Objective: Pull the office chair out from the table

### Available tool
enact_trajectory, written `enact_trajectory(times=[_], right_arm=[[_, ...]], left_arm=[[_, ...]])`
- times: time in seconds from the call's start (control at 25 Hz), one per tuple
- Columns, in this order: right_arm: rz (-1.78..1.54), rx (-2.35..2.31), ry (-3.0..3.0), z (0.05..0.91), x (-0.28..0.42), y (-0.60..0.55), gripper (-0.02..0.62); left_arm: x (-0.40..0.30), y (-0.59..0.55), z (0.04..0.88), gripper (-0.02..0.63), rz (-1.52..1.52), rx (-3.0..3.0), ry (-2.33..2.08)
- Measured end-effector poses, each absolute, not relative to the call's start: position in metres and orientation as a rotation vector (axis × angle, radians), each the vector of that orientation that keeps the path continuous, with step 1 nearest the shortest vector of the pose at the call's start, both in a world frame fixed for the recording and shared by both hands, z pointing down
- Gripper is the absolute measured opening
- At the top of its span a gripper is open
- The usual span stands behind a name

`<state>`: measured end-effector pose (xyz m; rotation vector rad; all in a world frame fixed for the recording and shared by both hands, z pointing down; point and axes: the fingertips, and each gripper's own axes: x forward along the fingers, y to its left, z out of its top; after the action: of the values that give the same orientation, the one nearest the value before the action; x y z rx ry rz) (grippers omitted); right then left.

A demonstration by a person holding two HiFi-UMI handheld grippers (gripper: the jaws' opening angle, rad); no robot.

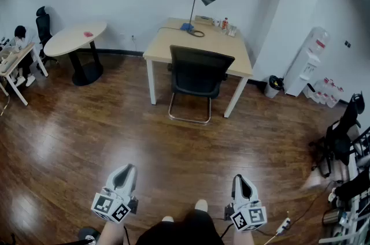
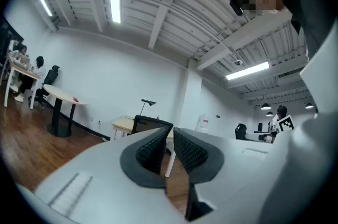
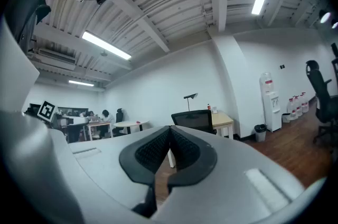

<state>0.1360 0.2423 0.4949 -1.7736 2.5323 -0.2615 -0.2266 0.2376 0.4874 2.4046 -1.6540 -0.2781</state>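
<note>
Head view shows the black mesh-backed office chair on a chrome sled base (image 1: 196,79) tucked in at the near side of the light wooden table with white legs (image 1: 165,41), well apart from both tongs across the dark wooden floor (image 1: 87,134). The left tongs (image 1: 124,171) stand only narrowly apart with nothing between them. The right tongs (image 1: 240,179) are pressed together and empty.

As they stand, neither gap looks wide enough to take the chair's back edge, so an approach without opening first would likely just shove the chair further in. The sled base has no wheels, so a high pull on the backrest may tip the chair rather than slide it. A skewed pull could knock a table leg and shake the grey desk lamp (image 1: 196,7) and small bottles (image 1: 224,23) on the table.
</note>
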Motion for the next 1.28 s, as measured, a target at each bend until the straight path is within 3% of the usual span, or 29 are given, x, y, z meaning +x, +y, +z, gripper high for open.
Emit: enact_trajectory(times=[0.4, 1.28], right_arm=[[-0.258, -1.7, 2.515, 0.5, 0.16, 0.146, 0.014], [-0.315, -1.673, 2.481, 0.508, 0.286, -0.014, 0.014]], left_arm=[[-0.209, 0.161, 0.477, 0.044, -0.279, 2.383, -1.743], [-0.107, 0.005, 0.467, 0.021, -0.245, 2.373, -1.825]])
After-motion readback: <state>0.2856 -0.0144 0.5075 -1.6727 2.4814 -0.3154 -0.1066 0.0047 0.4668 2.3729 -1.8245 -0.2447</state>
